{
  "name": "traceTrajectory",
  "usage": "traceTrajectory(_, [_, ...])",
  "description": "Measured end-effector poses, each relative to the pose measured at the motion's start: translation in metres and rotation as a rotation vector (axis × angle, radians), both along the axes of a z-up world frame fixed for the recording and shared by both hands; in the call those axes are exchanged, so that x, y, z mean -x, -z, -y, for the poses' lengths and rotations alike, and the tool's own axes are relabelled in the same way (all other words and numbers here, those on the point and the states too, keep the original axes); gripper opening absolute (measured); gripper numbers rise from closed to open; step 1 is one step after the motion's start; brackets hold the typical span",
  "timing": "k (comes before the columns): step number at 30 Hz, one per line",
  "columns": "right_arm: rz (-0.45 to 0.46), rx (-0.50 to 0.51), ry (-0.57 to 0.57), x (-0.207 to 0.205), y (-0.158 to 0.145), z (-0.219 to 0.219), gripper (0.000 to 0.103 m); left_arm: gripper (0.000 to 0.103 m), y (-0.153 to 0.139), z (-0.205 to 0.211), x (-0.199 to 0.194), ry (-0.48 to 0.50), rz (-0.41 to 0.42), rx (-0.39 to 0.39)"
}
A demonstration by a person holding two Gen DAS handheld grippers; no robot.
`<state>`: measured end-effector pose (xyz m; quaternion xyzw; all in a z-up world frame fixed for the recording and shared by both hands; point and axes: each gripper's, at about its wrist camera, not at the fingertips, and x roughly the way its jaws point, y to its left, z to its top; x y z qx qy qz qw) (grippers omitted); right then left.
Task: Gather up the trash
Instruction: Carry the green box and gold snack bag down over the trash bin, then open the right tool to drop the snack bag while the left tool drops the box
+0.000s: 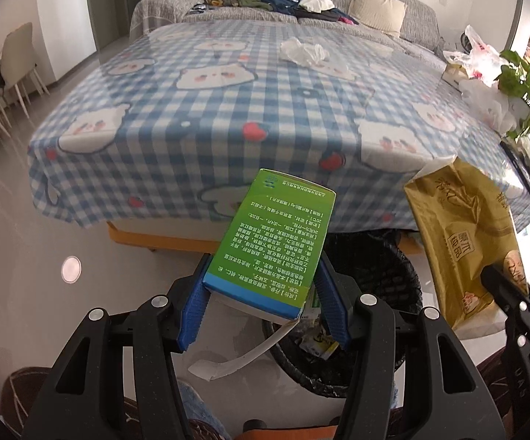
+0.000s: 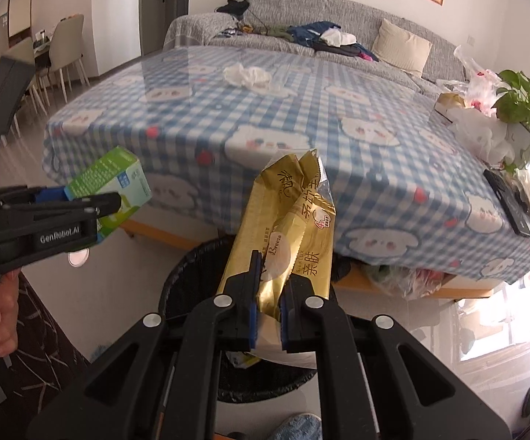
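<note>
My left gripper (image 1: 265, 286) is shut on a green carton (image 1: 272, 242) and holds it above the near rim of a black trash bin (image 1: 375, 267); a white paper strip hangs from the carton. The carton (image 2: 110, 179) and left gripper (image 2: 110, 205) also show at the left of the right wrist view. My right gripper (image 2: 266, 293) is shut on a gold tissue wrapper (image 2: 294, 220) and holds it over the bin (image 2: 187, 278). The wrapper (image 1: 463, 242) shows at right in the left wrist view. Crumpled white tissue (image 1: 303, 51) (image 2: 246, 73) lies on the table.
A table with a blue checked cloth (image 1: 209, 117) (image 2: 301, 117) stands just behind the bin. Plastic bags (image 2: 481, 84), a potted plant (image 2: 521, 99) and a black remote (image 2: 510, 201) sit on its right side. A grey sofa (image 2: 301, 11) with clothes is behind; chairs (image 1: 11, 62) stand at left.
</note>
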<state>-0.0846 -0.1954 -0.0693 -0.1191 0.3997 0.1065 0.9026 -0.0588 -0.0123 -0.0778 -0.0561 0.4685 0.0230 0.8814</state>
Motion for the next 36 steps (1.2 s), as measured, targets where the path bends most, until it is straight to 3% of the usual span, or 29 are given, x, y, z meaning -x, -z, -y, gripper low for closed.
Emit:
traceTrajectory(17, [-0.161,-0.015,0.043,-0.013,0.064,0.007,0.007,0.054,0.063,0.009,0.006,0.000,-0.076,0.002])
traceTrajectory(25, [-0.206,0.008,0.056,-0.026,0.086,0.006,0.007,0.054,0.092,0.015,0.004,0.010,-0.129,-0.053])
traceTrajectory(36, [-0.273,-0.006,0.059,-0.042,0.110,0.000,0.008,0.054,0.109,0.017,-0.001,0.014,-0.162,-0.062])
